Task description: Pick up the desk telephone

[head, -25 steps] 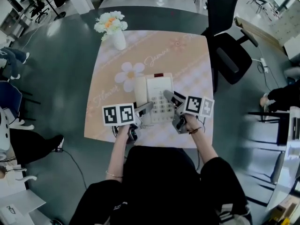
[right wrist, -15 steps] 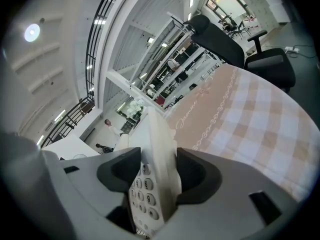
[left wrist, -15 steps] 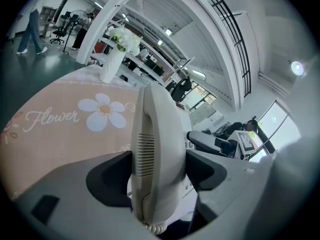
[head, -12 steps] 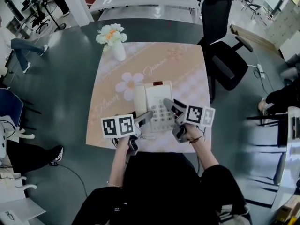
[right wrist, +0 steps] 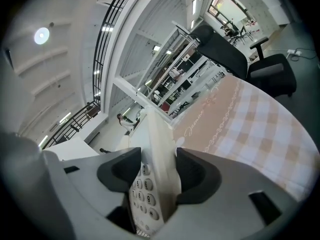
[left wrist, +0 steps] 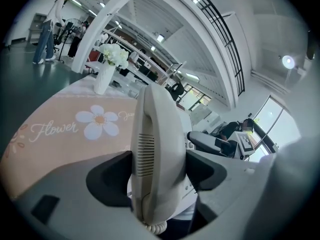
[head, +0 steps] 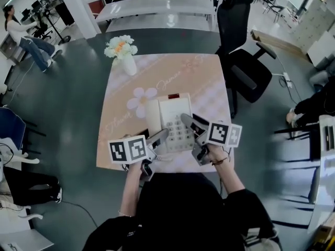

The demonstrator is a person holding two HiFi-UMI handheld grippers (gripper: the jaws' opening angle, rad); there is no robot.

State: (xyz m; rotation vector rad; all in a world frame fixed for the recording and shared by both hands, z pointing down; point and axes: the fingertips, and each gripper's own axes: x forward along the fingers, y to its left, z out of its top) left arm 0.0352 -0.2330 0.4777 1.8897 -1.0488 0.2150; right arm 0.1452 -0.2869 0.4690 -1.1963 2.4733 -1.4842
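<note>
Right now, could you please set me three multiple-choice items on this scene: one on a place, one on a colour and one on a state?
1. Where on the table does the vase stand?
A. At its far left corner
B. At its near right corner
C. In its middle

2. What colour is the desk telephone?
A. Black
B. White
C. Green

3. In what state is the left gripper?
A. Open and empty
B. Shut on the vase
C. Shut on the desk telephone

Answers:
1 A: the head view shows the vase at the corner far from the person, on the left.
2 B: its body and its handset are both white.
3 C: the left gripper view shows both jaws pressed against the handset side.
</note>
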